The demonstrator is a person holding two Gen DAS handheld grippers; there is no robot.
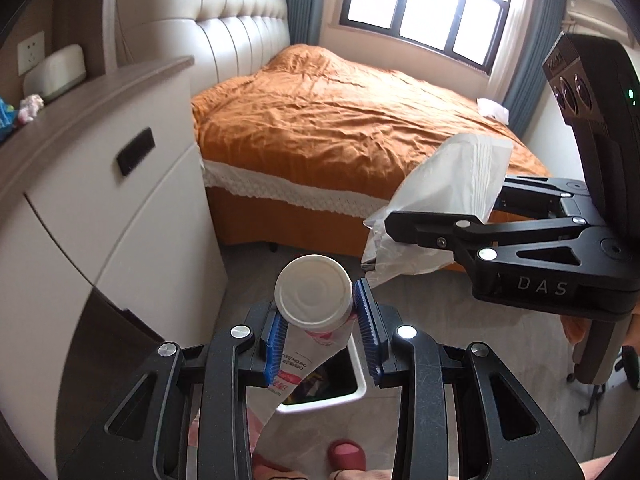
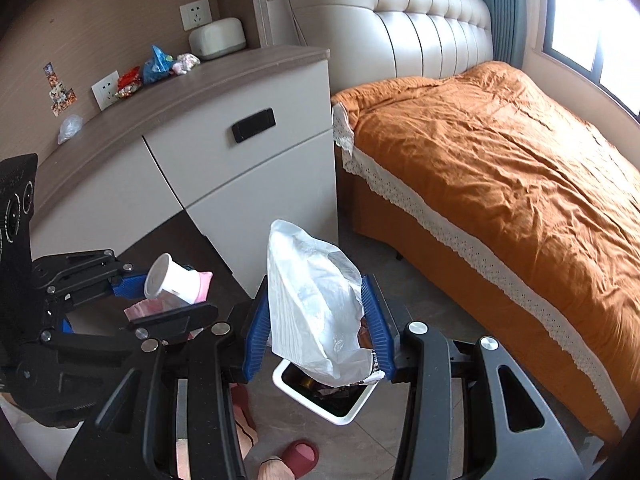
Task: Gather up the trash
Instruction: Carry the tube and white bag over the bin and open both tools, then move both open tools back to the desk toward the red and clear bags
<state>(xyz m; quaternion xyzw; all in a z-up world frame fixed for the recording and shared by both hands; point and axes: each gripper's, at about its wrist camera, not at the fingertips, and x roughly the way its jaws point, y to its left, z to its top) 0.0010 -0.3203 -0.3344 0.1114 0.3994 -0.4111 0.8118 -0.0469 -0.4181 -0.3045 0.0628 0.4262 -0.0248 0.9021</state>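
Note:
My left gripper [image 1: 320, 320] is shut on a white and pink paper cup [image 1: 312, 292], whose round end faces the camera. A white-rimmed trash bin [image 1: 359, 391] with dark contents stands on the floor right below it. My right gripper [image 2: 318, 320] is shut on a crumpled white plastic bag [image 2: 316, 300], held over the same bin [image 2: 281, 376]. The right gripper [image 1: 440, 208] with its bag [image 1: 452, 184] also shows at the right of the left wrist view. At the left of the right wrist view the left gripper [image 2: 160, 300] holds the cup [image 2: 172, 280].
A white cabinet [image 2: 248, 176] stands left of the bin. On its wooden top lie blue [image 2: 158, 62] and red [image 2: 128, 82] wrappers, a pink scrap [image 2: 186, 60], a clear plastic wad [image 2: 70, 126] and a tissue box [image 2: 218, 38]. An orange bed [image 2: 500, 160] fills the right. A foot in a red slipper [image 2: 302, 456] is near the bin.

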